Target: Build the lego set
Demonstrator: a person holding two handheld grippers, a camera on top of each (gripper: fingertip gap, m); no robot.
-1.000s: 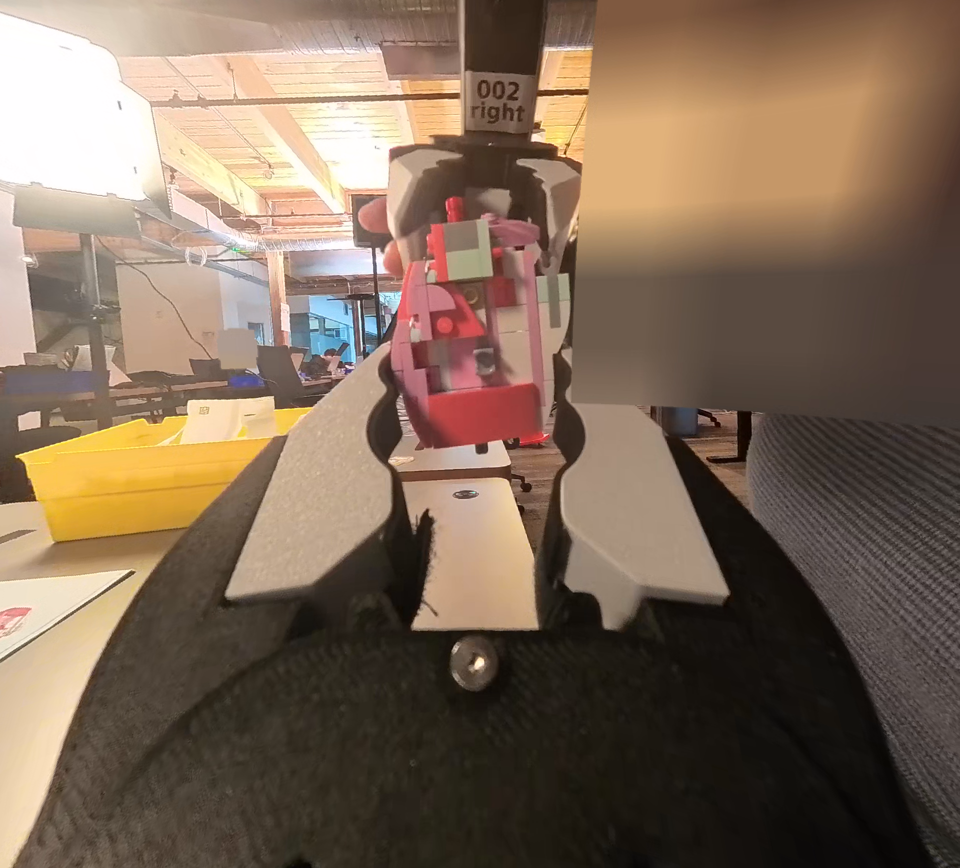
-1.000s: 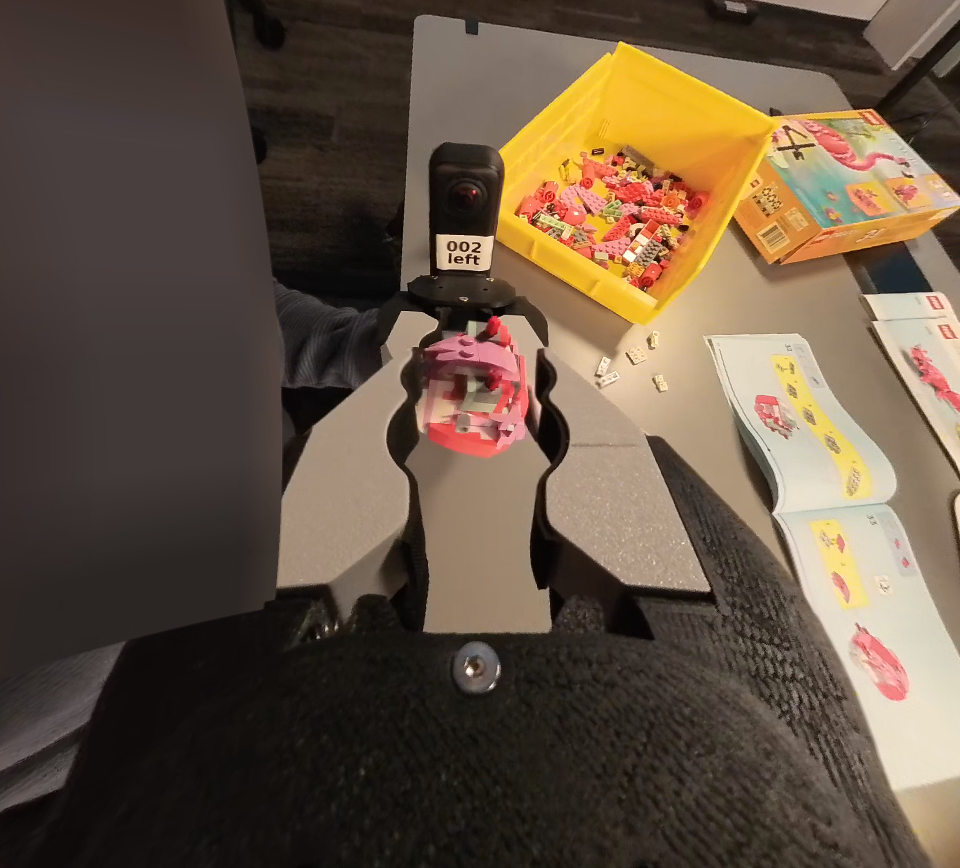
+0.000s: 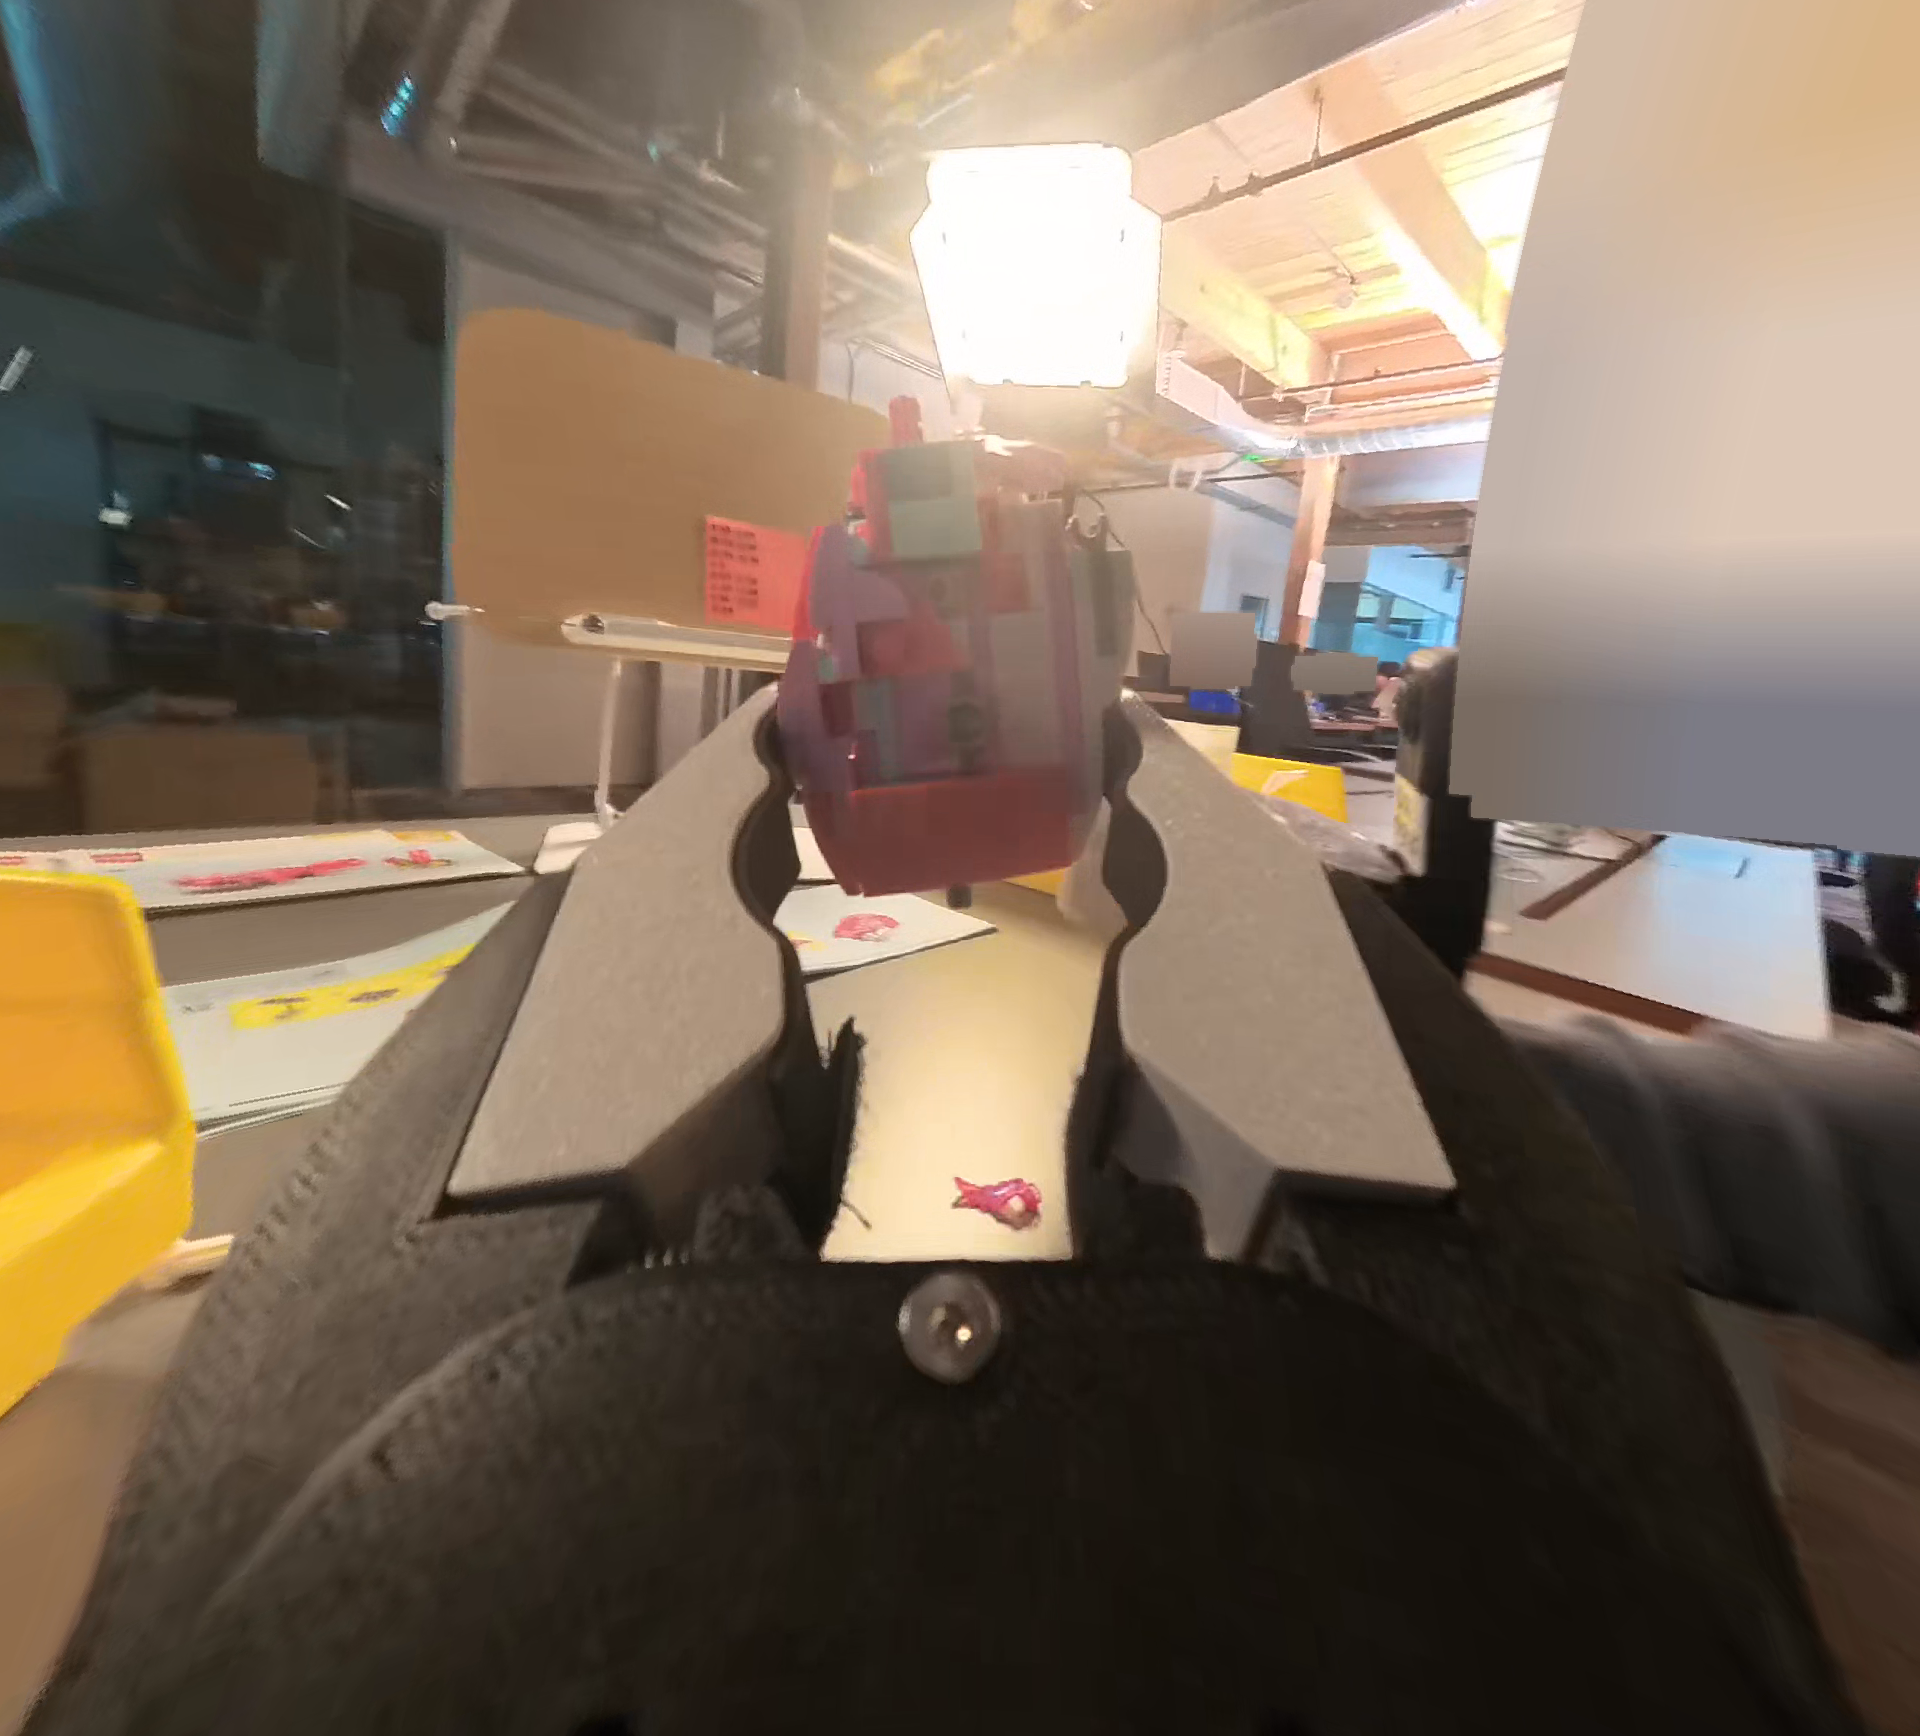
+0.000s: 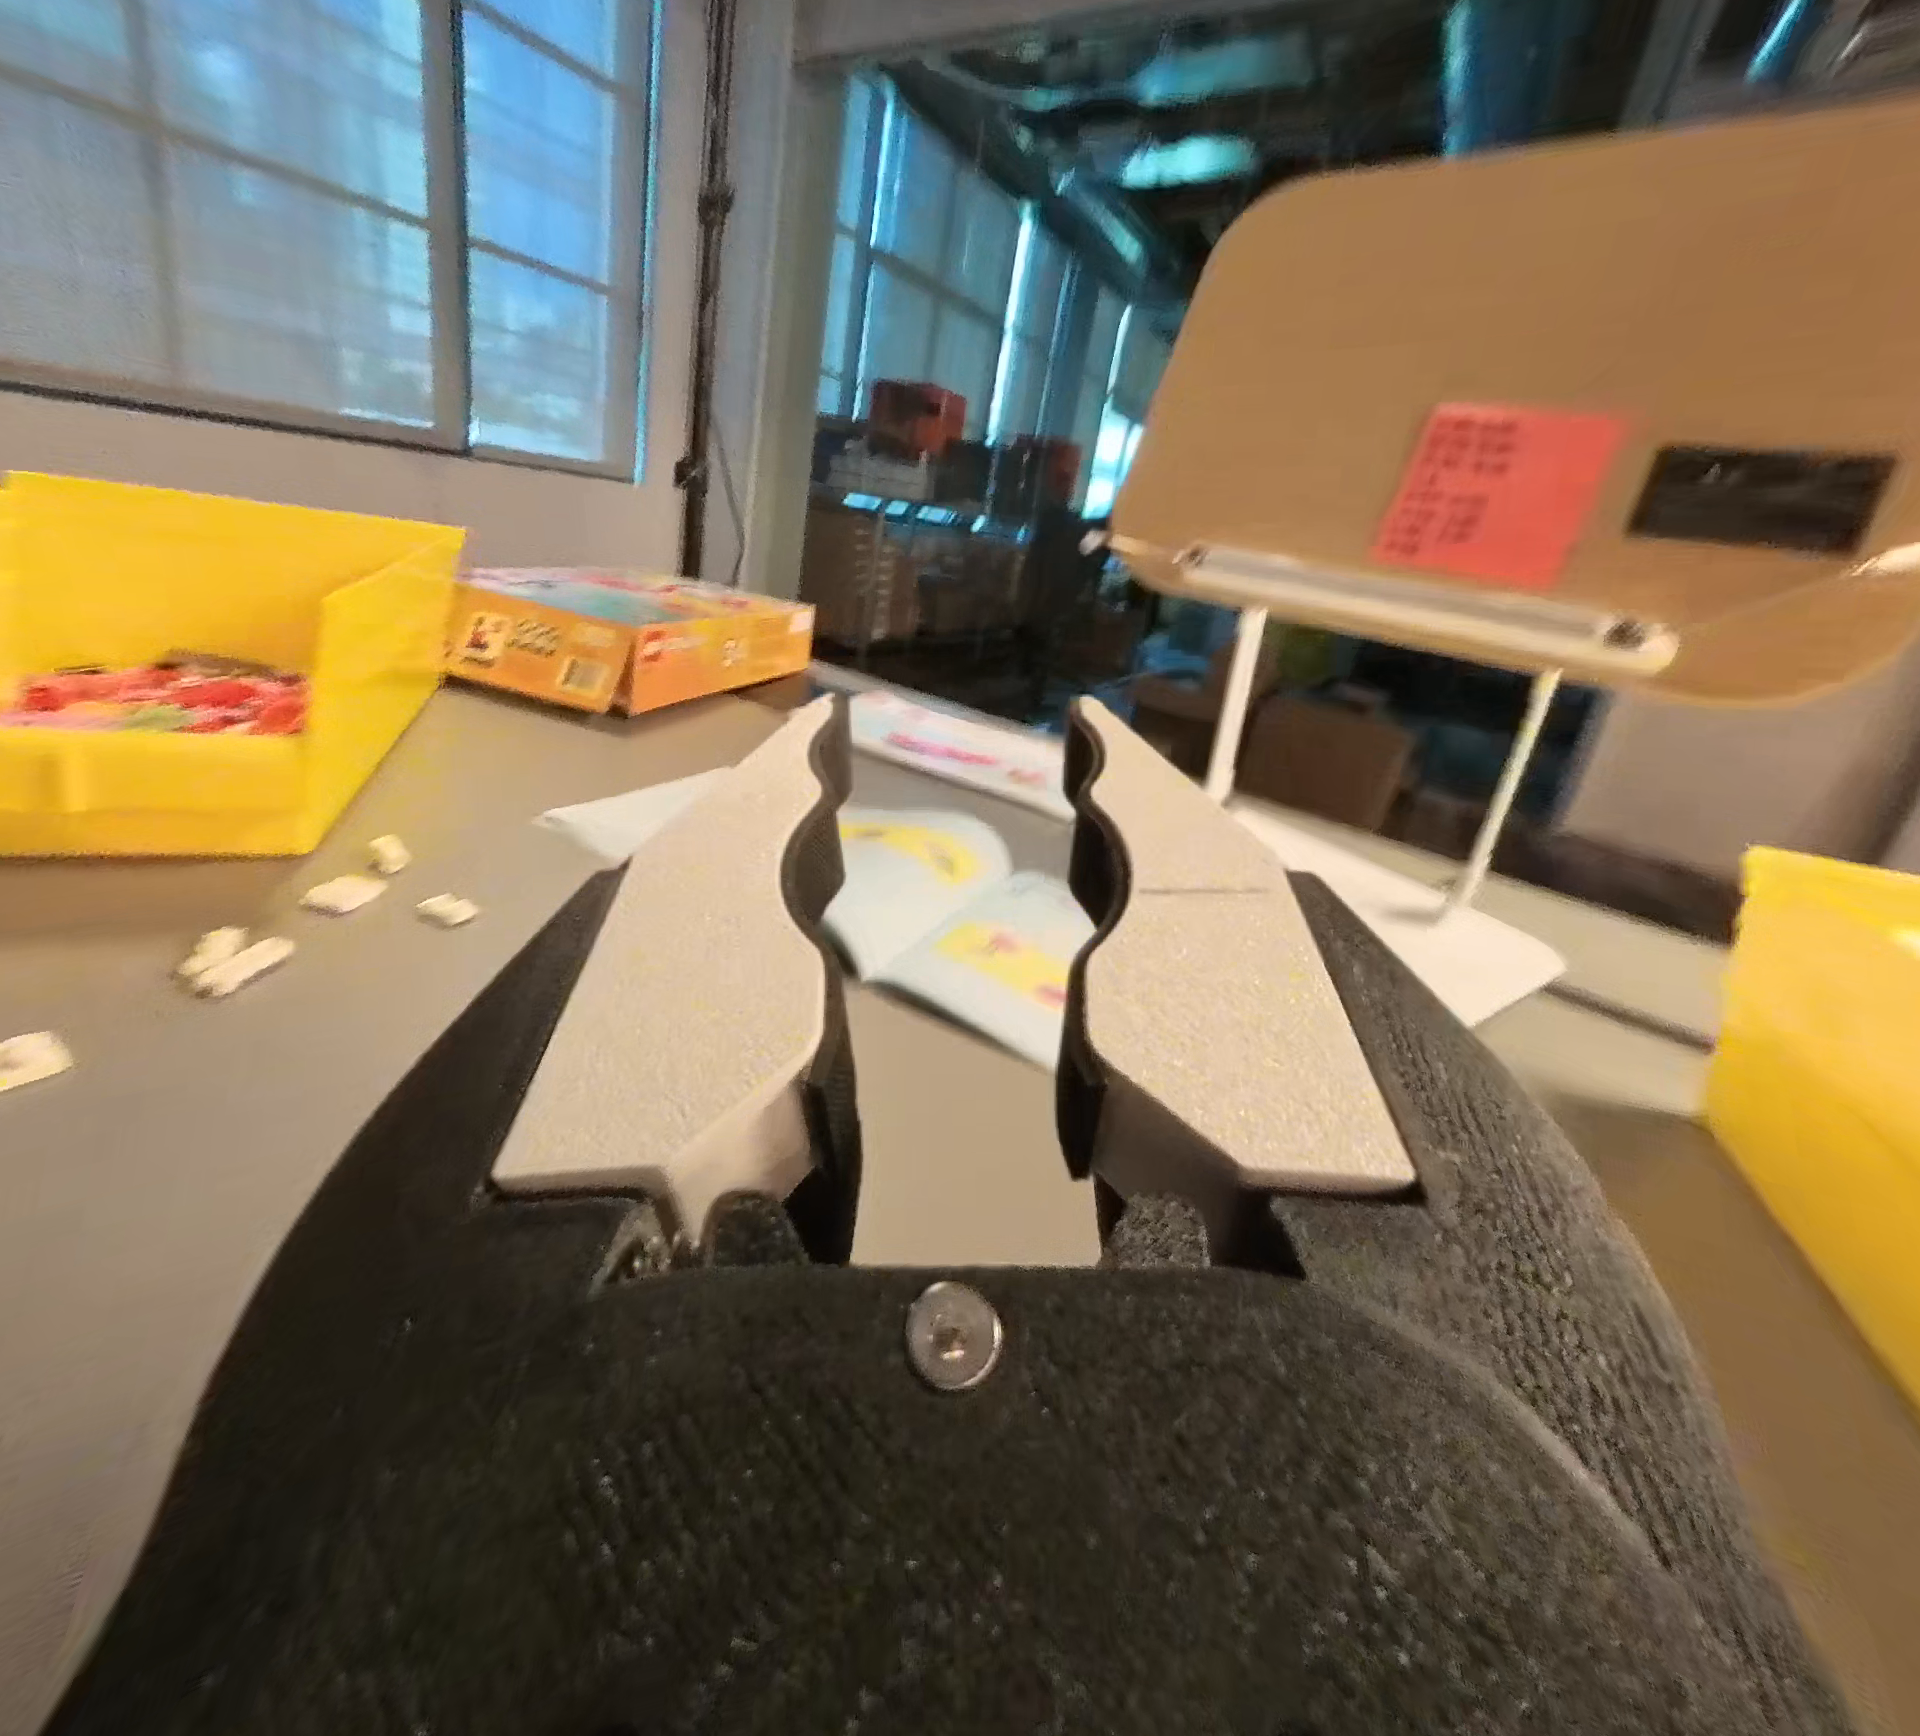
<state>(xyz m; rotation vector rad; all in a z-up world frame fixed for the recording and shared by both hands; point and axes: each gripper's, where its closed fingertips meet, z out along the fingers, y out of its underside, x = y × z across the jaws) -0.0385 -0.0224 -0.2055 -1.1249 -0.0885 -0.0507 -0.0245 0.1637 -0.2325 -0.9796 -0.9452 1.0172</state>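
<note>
Broadly, we see a grey tabletop (image 4: 260, 1115) carrying everything, with a tan board on a thin white stand (image 4: 1538, 398) rising at its far edge, an orange-red sticker on its face. Two yellow bins come next: one (image 4: 208, 647) to the left in the right wrist view, partly filled with red and pink bricks, and another (image 4: 1818, 1063) at that view's right edge. Beyond the first bin lies an orange box (image 4: 634, 637), and open instruction booklets (image 4: 966, 938) are spread on the tabletop ahead of our right gripper.

Our left gripper (image 3: 940, 751) has its jaws pinching a brick model (image 3: 935, 678) in pink, purple and red with grey-green patches. Both pads press on the model's sides, and it stands upright between the fingertips, raised above the tabletop, with a bright studio lamp (image 3: 1034, 284) glowing behind it. That view is somewhat blurred, so finer detail of the model is hard to make out.

Our right gripper (image 4: 951, 741) hangs low over the tabletop with its jaws partly spread and nothing between them; only the booklets show through the gap.

Smallest of all, a few loose white bricks (image 4: 312, 917) lie scattered on the tabletop just in front of the first bin.
</note>
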